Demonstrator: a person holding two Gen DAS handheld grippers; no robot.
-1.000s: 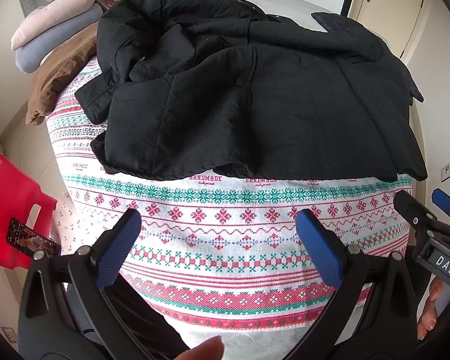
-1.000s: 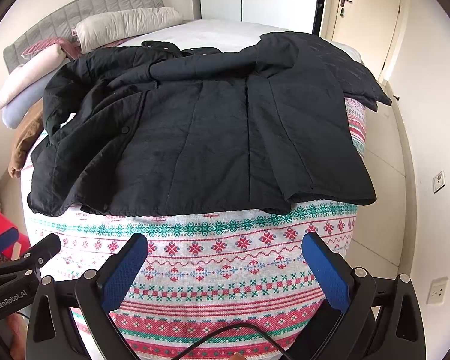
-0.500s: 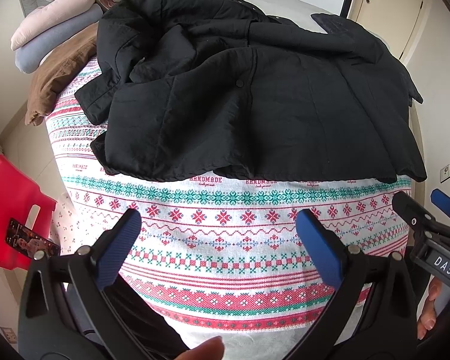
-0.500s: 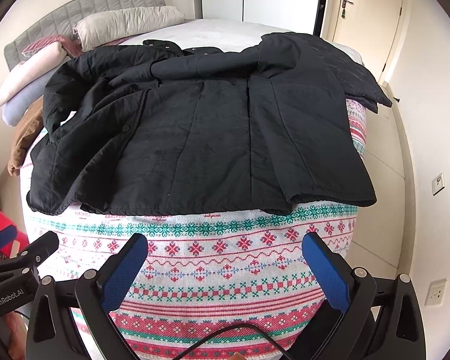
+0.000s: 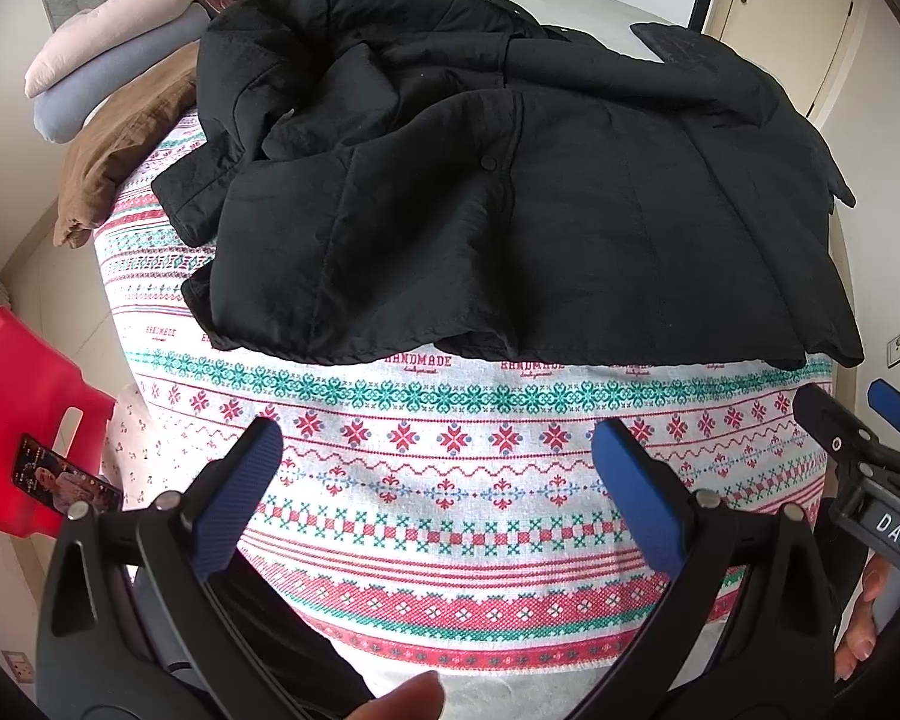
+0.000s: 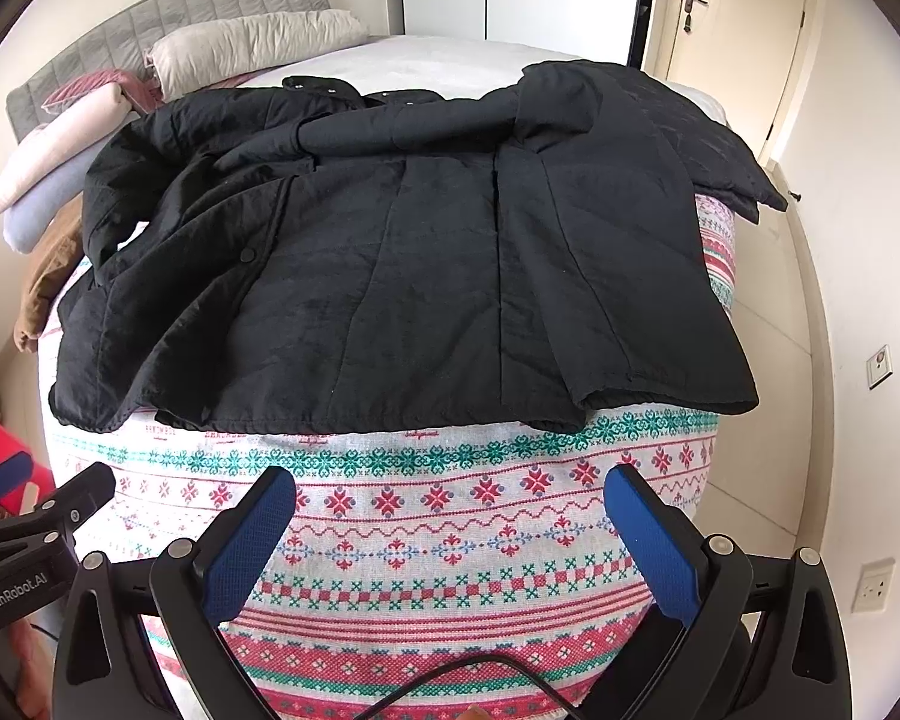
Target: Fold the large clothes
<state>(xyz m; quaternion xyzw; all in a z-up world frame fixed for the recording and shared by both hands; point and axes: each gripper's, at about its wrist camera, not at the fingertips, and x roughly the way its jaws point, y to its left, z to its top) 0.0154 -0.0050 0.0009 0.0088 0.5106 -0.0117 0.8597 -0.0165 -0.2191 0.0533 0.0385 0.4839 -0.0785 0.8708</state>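
A large black quilted jacket lies spread front-up on a bed, its hem toward me; it also shows in the right wrist view. Its left sleeve is bunched, and a sleeve is folded across the chest. My left gripper is open and empty, held short of the hem over the patterned blanket. My right gripper is open and empty too, just short of the hem. The right gripper also shows at the right edge of the left wrist view.
The red, green and white patterned blanket covers the bed's near end. Folded pink, grey and brown items lie at the left. A red stool with a phone stands left of the bed. Doors stand beyond the bed.
Both grippers have barely moved. The jacket lies as before.
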